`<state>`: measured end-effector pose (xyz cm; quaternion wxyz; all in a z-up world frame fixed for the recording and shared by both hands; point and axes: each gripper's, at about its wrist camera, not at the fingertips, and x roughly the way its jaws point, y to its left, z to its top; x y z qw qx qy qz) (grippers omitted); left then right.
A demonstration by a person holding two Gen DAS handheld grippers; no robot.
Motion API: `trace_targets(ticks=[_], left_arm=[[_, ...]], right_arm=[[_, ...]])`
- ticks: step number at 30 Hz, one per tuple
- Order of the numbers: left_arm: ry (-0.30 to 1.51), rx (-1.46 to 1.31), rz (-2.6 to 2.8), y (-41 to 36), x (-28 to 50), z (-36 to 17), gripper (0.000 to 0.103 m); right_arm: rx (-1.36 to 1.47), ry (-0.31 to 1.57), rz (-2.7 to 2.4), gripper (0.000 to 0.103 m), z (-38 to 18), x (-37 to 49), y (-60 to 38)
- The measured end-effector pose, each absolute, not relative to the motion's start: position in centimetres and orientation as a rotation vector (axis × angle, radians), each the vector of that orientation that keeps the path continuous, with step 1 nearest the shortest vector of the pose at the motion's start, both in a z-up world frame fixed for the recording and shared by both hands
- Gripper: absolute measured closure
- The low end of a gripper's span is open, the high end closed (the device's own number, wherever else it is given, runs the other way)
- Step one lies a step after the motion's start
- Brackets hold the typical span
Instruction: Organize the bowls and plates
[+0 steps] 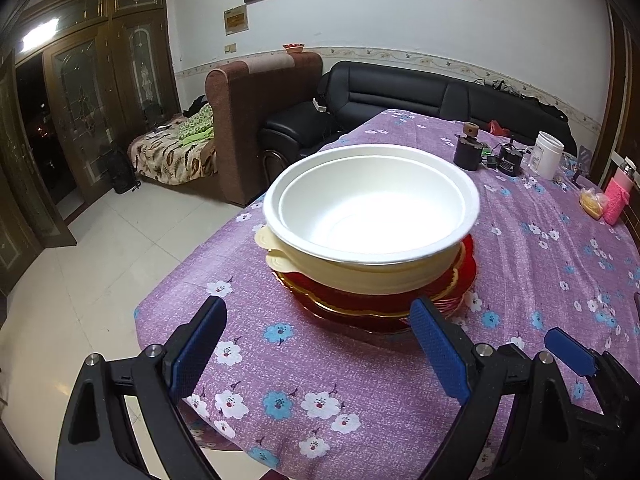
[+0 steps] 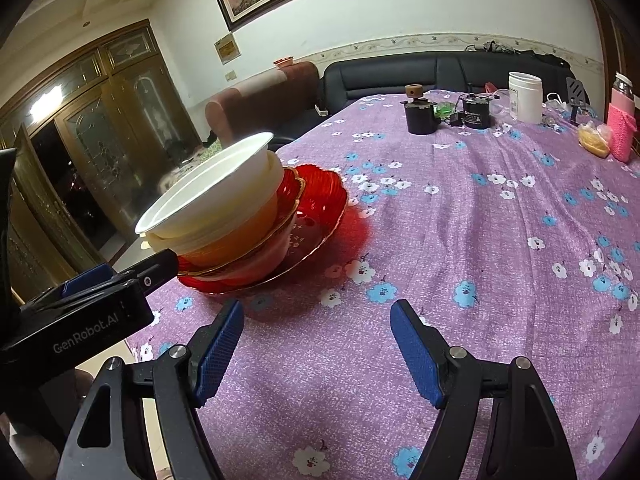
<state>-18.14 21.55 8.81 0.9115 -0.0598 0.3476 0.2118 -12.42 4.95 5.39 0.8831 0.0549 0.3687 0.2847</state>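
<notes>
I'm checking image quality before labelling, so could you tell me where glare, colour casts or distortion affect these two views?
Left wrist view: the white bowl is blown out inside, its base hard to read; fisheye bends the walls. Right wrist view: the red plates throw a red glow onto the purple tablecloth; the ceiling light reflects off the door glass, and the corners vignette black.

A white bowl (image 1: 372, 208) sits in a cream bowl (image 1: 360, 272) over translucent red plates (image 1: 384, 304) edged in gold. The tablecloth (image 2: 460, 240) is purple, scattered with white and blue flowers. Both grippers are black with textured blue pads (image 2: 218, 356), and a pink knitted sleeve (image 2: 621, 132) wraps a bottle.
</notes>
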Motion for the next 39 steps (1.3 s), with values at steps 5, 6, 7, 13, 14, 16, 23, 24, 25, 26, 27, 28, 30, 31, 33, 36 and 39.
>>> trace_targets(ticks=[5, 6, 7, 13, 14, 16, 23, 24, 25, 26, 27, 28, 30, 31, 33, 36, 39], left_arm=[[0.715, -0.106, 0.428, 20.6, -18.0, 8.8, 0.010], [0.715, -0.104, 0.428, 20.4, -18.1, 8.9, 0.010], [0.716, -0.102, 0.429, 20.3, -18.1, 8.8, 0.010], [0.707, -0.096, 0.431, 20.0, -18.1, 9.0, 0.010], [0.703, -0.096, 0.432, 20.0, -18.2, 9.0, 0.010], [0.690, -0.097, 0.434, 19.9, -18.3, 9.1, 0.010], [0.658, -0.101, 0.432, 20.0, -18.8, 9.0, 0.009], [0.657, -0.101, 0.432, 20.1, -18.8, 8.9, 0.008], [0.656, -0.101, 0.434, 20.2, -18.8, 8.9, 0.007], [0.654, -0.100, 0.435, 20.2, -18.8, 8.9, 0.006], [0.651, -0.101, 0.434, 20.2, -18.8, 8.9, 0.006], [0.650, -0.103, 0.431, 20.3, -18.9, 8.9, 0.006], [0.652, -0.105, 0.432, 20.5, -18.9, 8.9, 0.006], [0.654, -0.106, 0.433, 20.6, -18.8, 8.8, 0.006], [0.660, -0.109, 0.436, 20.9, -18.7, 8.7, 0.006], [0.677, -0.115, 0.447, 21.4, -18.5, 8.3, 0.006], [0.689, -0.125, 0.448, 21.9, -18.4, 8.0, 0.006]], right_arm=[[0.130, 0.765, 0.588, 0.023, 5.4, -12.4, 4.3], [0.132, 0.765, 0.587, 0.023, 5.3, -12.4, 4.2], [0.133, 0.766, 0.586, 0.023, 5.3, -12.3, 4.0], [0.140, 0.775, 0.576, 0.022, 4.8, -12.1, 3.7], [0.138, 0.775, 0.575, 0.022, 4.8, -12.1, 3.7], [0.120, 0.772, 0.572, 0.022, 4.7, -12.2, 3.9], [0.080, 0.770, 0.575, 0.021, 4.4, -12.7, 4.7], [0.077, 0.770, 0.575, 0.020, 4.4, -12.7, 4.8], [0.075, 0.769, 0.575, 0.020, 4.4, -12.7, 4.9], [0.073, 0.769, 0.575, 0.020, 4.4, -12.7, 5.0], [0.070, 0.767, 0.575, 0.020, 4.5, -12.7, 5.1], [0.066, 0.766, 0.574, 0.020, 4.5, -12.7, 5.3], [0.060, 0.765, 0.570, 0.020, 4.6, -12.7, 5.5], [0.057, 0.766, 0.569, 0.020, 4.6, -12.6, 5.6], [0.051, 0.770, 0.569, 0.020, 4.6, -12.5, 5.9], [0.043, 0.771, 0.568, 0.020, 4.5, -12.5, 6.2], [0.036, 0.773, 0.568, 0.020, 4.4, -12.5, 6.5]])
